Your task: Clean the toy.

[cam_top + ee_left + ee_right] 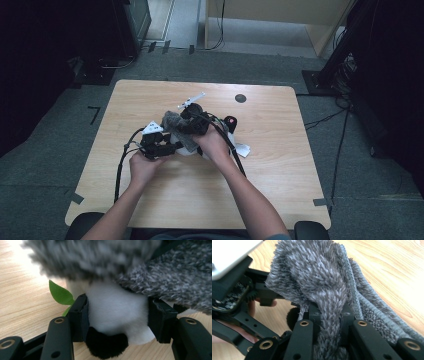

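Plush toy (115,312), white with a black patch and a green leaf (60,293) at its side; located near the middle of the tabletop (280,190), between the two hands. Left tool (159,142): jaws partly closed, pressing on either side of the toy's white body, holding it just above the wood. Grey fuzzy cloth (322,285), knitted, speckled grey and white, with a ribbed edge; draped over the top of the toy and hanging down one side. Right tool (196,120): jaws closed tight on a bunched fold of this cloth, the fabric pinched into a narrow strip between the pads. In the right gripper view the left tool stands close behind the cloth, with a fingertip of the person's left hand (142,167) showing beside it. Condition of work: the job looks to be fitting the cloth on the toy or drawing it off; which of the two cannot be told from these pictures. Judged state: midway. Both grips are made and the cloth partly covers the toy; it neither wraps the toy neatly nor lies clear of it. Remaining: pull the cloth fully into place, or free, then let go with both tools. Other items: a small dark round mark (240,98) on the far side of the tabletop; a white paper tag (243,149) beside the right hand (215,145).
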{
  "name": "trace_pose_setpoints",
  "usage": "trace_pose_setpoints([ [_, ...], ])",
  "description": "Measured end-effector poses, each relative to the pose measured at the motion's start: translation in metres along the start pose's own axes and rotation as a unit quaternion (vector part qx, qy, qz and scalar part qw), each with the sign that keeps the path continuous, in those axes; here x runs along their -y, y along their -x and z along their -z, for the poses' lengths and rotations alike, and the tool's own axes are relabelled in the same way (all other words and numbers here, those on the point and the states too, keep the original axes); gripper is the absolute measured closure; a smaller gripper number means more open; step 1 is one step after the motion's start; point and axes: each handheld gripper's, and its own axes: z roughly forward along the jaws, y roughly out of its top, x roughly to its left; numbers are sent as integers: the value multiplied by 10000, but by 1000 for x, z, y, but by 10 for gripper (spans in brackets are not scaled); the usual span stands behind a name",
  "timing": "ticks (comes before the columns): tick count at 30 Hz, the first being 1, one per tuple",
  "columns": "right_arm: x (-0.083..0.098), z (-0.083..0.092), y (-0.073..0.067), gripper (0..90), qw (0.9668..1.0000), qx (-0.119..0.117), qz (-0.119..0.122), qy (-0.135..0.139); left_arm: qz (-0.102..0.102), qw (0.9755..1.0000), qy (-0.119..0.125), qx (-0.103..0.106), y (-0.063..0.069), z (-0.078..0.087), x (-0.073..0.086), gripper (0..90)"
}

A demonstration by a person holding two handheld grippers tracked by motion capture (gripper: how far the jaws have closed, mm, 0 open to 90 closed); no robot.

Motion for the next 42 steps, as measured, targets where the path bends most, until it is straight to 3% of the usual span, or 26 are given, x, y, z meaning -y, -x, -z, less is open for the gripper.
trace_pose_setpoints([
  [9,11,0,-8,804,9990,158,391,-154,-5,10000,-30,-17,1,-1,2,427],
  [23,38,23,3,807,9991,-107,274,-308,2,10000,-12,39,-2,0,3,445],
  [30,49,38,8,807,9980,-84,424,-457,-33,10000,-5,53,-2,0,3,451],
  [42,75,65,29,809,9996,-164,149,-163,-37,10000,-3,46,-1,-1,2,452],
])
